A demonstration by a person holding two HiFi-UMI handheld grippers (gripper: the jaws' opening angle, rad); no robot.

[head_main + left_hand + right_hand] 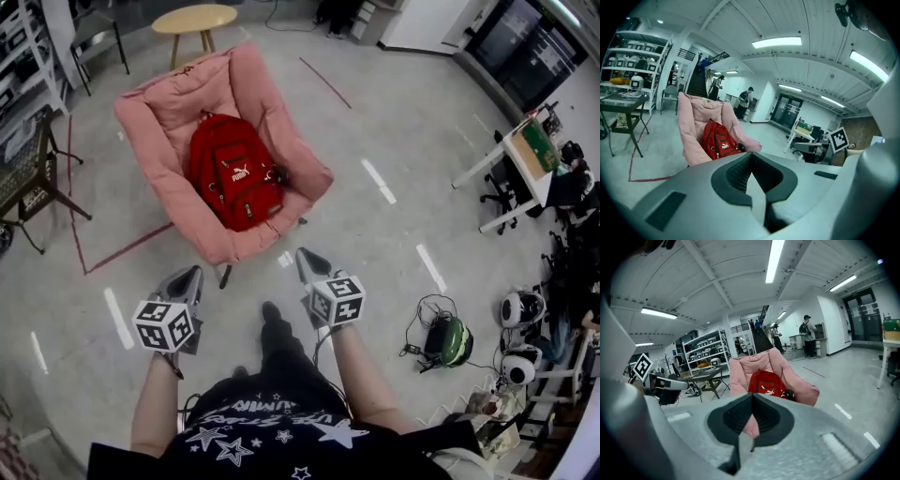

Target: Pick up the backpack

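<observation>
Approach comes first: the red backpack [232, 178] leans in the pink chair [155, 131], well ahead of the left tool [190, 274] and right tool [305, 256], both pressed together, empty. Best spread the jaws early and aim for its top.

**What I count**

One red backpack [232, 173] and one pink chair [164, 112]. I carry two grippers: my left gripper [190, 272] and my right gripper [306, 254]. One round wooden table [195, 17]. One white desk [511, 161].
</observation>
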